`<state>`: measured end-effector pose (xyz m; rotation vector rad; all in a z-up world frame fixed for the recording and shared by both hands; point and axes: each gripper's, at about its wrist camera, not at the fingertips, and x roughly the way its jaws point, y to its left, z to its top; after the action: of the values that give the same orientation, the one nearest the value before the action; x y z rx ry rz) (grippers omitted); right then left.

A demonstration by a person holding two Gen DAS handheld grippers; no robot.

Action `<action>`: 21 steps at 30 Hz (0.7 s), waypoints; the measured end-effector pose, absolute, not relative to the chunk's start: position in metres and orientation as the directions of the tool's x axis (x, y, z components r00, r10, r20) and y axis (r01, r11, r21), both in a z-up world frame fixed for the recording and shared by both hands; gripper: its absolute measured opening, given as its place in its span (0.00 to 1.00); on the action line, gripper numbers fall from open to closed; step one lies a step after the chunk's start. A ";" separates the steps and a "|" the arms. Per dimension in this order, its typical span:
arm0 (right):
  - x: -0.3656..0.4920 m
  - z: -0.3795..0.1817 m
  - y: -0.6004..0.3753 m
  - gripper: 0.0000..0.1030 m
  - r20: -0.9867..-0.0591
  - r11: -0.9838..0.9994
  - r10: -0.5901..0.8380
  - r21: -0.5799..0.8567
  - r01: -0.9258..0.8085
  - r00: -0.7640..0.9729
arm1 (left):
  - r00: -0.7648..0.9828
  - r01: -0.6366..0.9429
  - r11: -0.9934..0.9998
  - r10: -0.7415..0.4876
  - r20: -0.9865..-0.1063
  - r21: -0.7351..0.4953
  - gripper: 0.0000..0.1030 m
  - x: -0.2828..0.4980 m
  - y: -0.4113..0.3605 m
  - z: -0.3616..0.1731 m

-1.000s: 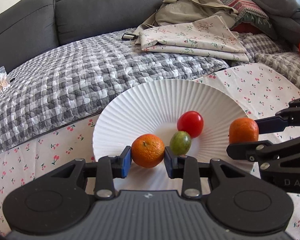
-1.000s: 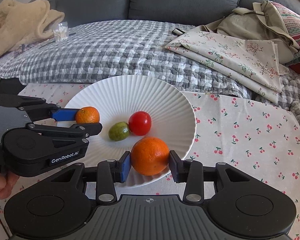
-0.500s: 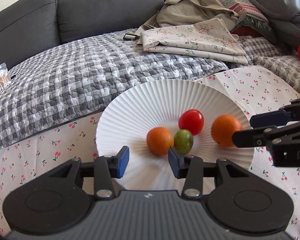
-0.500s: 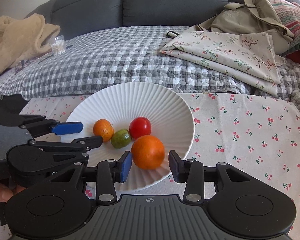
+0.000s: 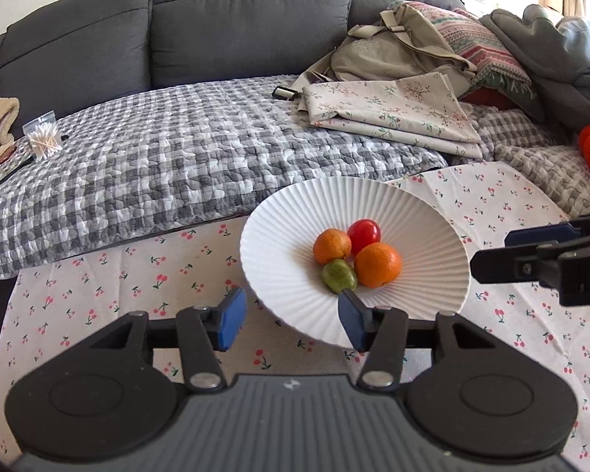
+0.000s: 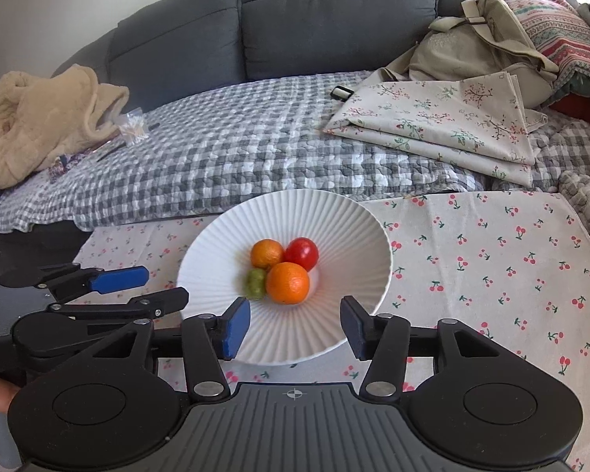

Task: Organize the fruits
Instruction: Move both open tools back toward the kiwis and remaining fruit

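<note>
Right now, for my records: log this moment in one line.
plate: two oranges, tomato, green fruit | left hand-held gripper: opening, empty | right hand-held gripper: opening, empty

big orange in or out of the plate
In. The big orange rests in the white plate with the small orange, tomato and green fruit, clear of both grippers.

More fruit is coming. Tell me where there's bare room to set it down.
Free: the cherry-print cloth right of the white plate, and the plate's ribbed slope around the fruit. Crowded: the plate's centre, where two oranges, a tomato and a green fruit cluster.
</note>
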<state>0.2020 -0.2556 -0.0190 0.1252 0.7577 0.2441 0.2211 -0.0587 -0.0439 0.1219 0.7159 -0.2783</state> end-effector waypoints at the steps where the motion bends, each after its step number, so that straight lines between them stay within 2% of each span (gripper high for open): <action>1: 0.197 -0.015 -0.252 0.52 -0.664 0.964 0.263 0.199 -0.174 0.699 | 0.721 0.284 0.959 -0.209 -0.661 0.007 0.53 0.217 -0.056 -0.040; 10: 0.147 0.015 -0.232 0.78 -0.640 0.949 0.306 0.261 -0.175 0.705 | 0.747 0.196 0.980 -0.174 -0.642 -0.038 0.76 0.166 -0.027 -0.011; 12: 0.136 0.018 -0.229 0.83 -0.641 0.947 0.312 0.268 -0.176 0.702 | 0.756 0.166 0.985 -0.152 -0.637 -0.037 0.91 0.153 -0.020 -0.007; 17: 0.113 0.021 -0.225 0.89 -0.647 0.945 0.318 0.278 -0.174 0.693 | 0.759 0.126 0.991 -0.118 -0.640 -0.032 0.99 0.127 -0.007 -0.003; 21: 0.094 0.024 -0.223 0.95 -0.642 0.937 0.342 0.294 -0.192 0.686 | 0.759 0.109 0.992 -0.124 -0.639 -0.063 0.99 0.113 0.001 -0.001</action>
<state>0.0935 -0.2230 0.0239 0.2100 0.7584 0.3009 0.1133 0.0014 -0.0014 -0.0221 0.6978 -0.1271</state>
